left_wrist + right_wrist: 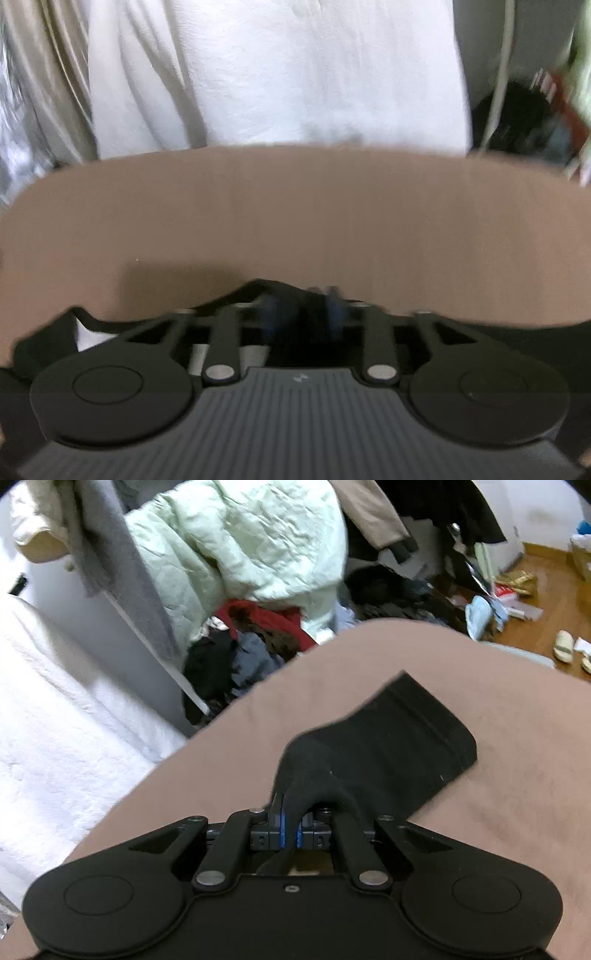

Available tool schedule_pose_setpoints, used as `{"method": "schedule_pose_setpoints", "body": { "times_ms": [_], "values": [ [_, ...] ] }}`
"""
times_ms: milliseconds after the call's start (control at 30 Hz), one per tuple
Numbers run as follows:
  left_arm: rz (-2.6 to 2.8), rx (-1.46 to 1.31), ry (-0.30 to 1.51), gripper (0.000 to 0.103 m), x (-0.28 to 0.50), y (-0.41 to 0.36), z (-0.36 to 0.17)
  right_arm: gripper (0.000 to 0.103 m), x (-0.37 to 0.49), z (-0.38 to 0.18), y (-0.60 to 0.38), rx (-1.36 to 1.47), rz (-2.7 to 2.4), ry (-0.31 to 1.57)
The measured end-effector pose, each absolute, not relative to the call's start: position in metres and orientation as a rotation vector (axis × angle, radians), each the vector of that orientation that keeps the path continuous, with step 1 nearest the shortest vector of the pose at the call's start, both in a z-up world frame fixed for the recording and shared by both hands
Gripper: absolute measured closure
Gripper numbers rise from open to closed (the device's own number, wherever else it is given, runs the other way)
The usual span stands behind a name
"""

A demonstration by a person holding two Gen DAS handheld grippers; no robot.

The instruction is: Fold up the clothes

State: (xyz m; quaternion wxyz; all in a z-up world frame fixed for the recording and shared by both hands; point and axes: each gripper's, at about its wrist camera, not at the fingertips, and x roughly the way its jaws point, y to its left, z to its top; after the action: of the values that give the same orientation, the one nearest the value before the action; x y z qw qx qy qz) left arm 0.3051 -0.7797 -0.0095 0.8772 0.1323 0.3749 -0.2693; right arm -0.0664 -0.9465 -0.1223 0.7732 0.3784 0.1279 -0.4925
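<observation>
A black garment (384, 738) lies on a brown-pink cloth-covered surface (517, 812). In the right wrist view my right gripper (290, 827) is shut on a bunched edge of the garment, and the rest spreads flat away to the upper right. In the left wrist view my left gripper (301, 314) is blurred; its blue-padded fingers stand close together with black fabric (280, 291) between and around them, low over the brown surface (295, 206).
A white fluffy blanket (55, 720) lies to the left of the surface. A heap of clothes (251, 646) and a pale green quilted coat (240, 542) sit beyond. White cloth (277, 74) hangs behind the surface in the left wrist view. Wooden floor with slippers (565, 646) is at the right.
</observation>
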Motion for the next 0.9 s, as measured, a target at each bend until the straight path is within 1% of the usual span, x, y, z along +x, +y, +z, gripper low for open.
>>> {"method": "schedule_pose_setpoints", "body": {
  "times_ms": [33,67,100,133,167,233,367,467,533,600,700,733,767,800,867,900],
  "values": [
    [-0.574,0.248,0.760,0.048,0.301,-0.767,0.002,0.098,-0.065,-0.120,-0.943,0.780,-1.054,0.277],
    [-0.578,0.234,0.735,0.038,0.296,-0.753,0.012,0.098,-0.064,-0.118,-0.937,0.732,-1.045,0.282],
    [-0.574,0.233,0.709,0.030,0.291,-0.738,0.021,0.098,-0.060,-0.115,-0.933,0.686,-1.036,0.289],
    [-0.568,0.232,0.689,0.028,0.287,-0.724,0.028,0.098,-0.054,-0.110,-0.930,0.636,-1.034,0.306],
    [-0.560,0.231,0.683,0.027,0.283,-0.708,0.032,0.098,-0.045,-0.104,-0.925,0.580,-1.038,0.330],
    [-0.535,0.225,0.697,0.027,0.277,-0.675,0.038,0.097,-0.027,-0.089,-0.911,0.464,-1.034,0.359],
    [-0.479,0.167,0.774,0.027,0.269,-0.603,0.044,0.097,0.007,-0.043,-0.853,0.247,-0.914,0.287],
    [-0.436,0.126,0.791,0.027,0.262,-0.548,0.047,0.097,0.038,-0.020,-0.798,0.131,-0.783,0.240],
    [-0.399,0.125,0.766,0.026,0.253,-0.512,0.045,0.097,0.067,-0.016,-0.751,0.045,-0.657,0.242],
    [-0.364,0.115,0.730,0.019,0.246,-0.480,0.037,0.097,0.097,-0.020,-0.703,-0.021,-0.514,0.271],
    [-0.272,0.006,0.680,0.017,0.240,-0.441,0.011,0.096,0.136,-0.036,-0.640,0.002,-0.186,0.365],
    [-0.247,-0.038,0.695,0.017,0.242,-0.431,0.001,0.097,0.148,-0.043,-0.619,-0.021,-0.082,0.416],
    [-0.245,-0.083,0.753,0.017,0.247,-0.426,-0.008,0.090,0.159,-0.053,-0.597,-0.074,0.000,0.482],
    [-0.270,-0.114,0.807,0.017,0.253,-0.424,-0.016,0.077,0.168,-0.066,-0.578,-0.122,0.059,0.544],
    [-0.317,-0.116,0.829,0.017,0.259,-0.422,-0.020,0.058,0.172,-0.087,-0.564,-0.149,0.138,0.640],
    [-0.323,-0.106,0.821,0.017,0.261,-0.421,-0.019,0.058,0.172,-0.097,-0.561,-0.153,0.178,0.684]
  ]
}}
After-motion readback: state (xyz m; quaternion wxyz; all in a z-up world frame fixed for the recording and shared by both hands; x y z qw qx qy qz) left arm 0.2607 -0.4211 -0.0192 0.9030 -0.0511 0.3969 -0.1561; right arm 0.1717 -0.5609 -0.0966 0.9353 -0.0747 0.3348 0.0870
